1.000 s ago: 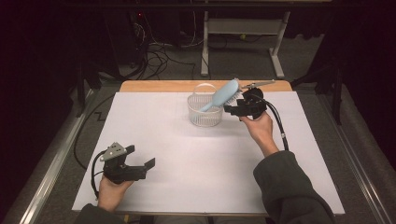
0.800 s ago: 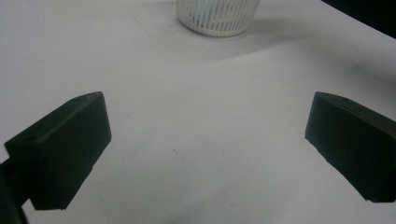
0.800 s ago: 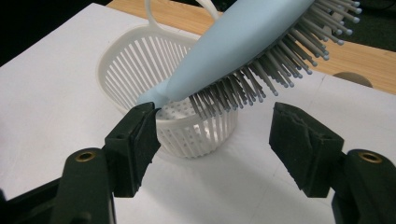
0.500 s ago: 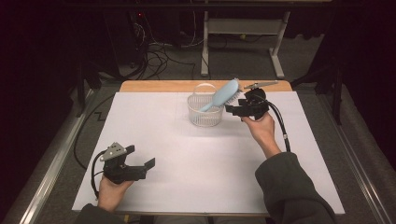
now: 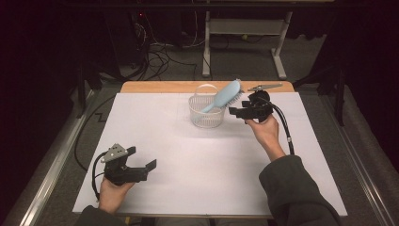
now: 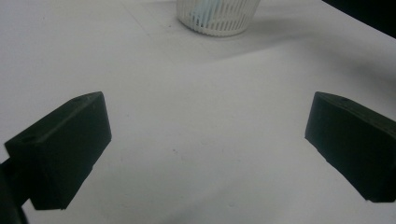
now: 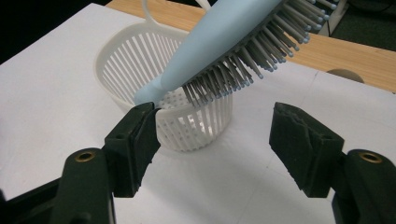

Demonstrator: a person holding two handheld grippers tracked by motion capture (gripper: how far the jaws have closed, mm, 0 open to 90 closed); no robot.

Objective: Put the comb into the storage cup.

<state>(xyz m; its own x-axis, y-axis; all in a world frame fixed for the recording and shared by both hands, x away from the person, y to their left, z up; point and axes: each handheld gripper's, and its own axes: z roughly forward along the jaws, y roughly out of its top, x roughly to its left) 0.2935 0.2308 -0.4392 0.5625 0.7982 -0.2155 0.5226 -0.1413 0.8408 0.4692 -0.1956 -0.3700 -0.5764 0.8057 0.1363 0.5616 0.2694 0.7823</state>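
Note:
A white slatted basket stands at the far middle of the white-covered table. A light blue hairbrush leans in it, handle down inside, bristled head sticking out up and to the right. My right gripper hovers just right of the basket, below the brush head. It is open, with nothing between its jaws. My left gripper is held at the near left of the table, open wide over bare white surface, pointing toward the basket.
The white sheet covers most of the table, leaving a strip of wood bare along the far edge. Metal rails run along both sides. Cables and a desk frame lie on the floor beyond.

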